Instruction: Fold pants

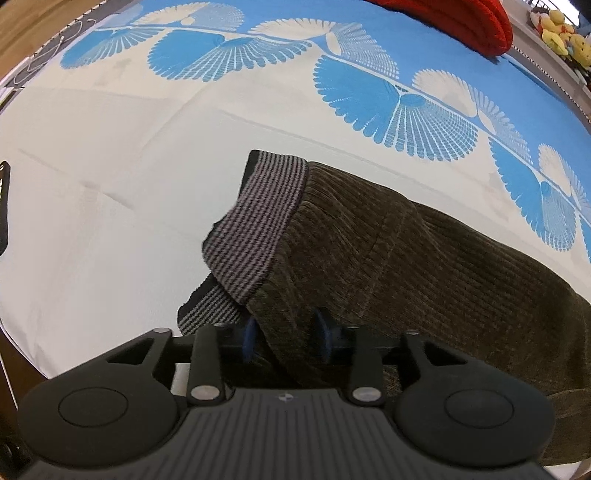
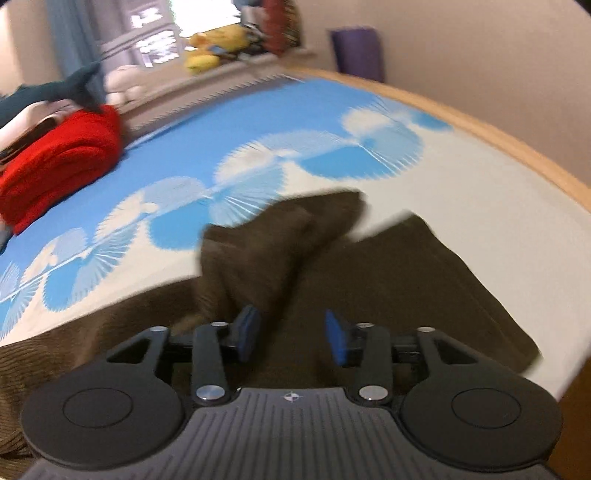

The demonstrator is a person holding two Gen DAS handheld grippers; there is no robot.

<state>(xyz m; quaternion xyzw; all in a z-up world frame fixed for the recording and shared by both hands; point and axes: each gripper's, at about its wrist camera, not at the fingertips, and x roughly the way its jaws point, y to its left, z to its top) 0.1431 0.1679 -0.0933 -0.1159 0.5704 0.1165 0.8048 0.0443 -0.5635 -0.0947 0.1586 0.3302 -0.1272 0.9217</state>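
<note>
Brown corduroy pants (image 1: 424, 258) with a grey striped knit waistband (image 1: 255, 221) lie on the bed. My left gripper (image 1: 288, 338) is shut on the pants fabric just below the waistband, which is lifted and drapes over the blue pads (image 1: 250, 338). In the right wrist view the pants (image 2: 388, 277) spread across the bed with one leg end (image 2: 325, 210) folded up. My right gripper (image 2: 293, 338) is open just above the pants, nothing between its blue pads (image 2: 338, 339). That view is motion-blurred.
The bed cover (image 1: 110, 184) is white with blue fan patterns. A folded red blanket (image 2: 55, 162) lies at the bed's far side, also in the left wrist view (image 1: 472, 22). Plush toys (image 2: 214, 44) sit on the sill. The wooden bed edge (image 2: 517, 147) runs at right.
</note>
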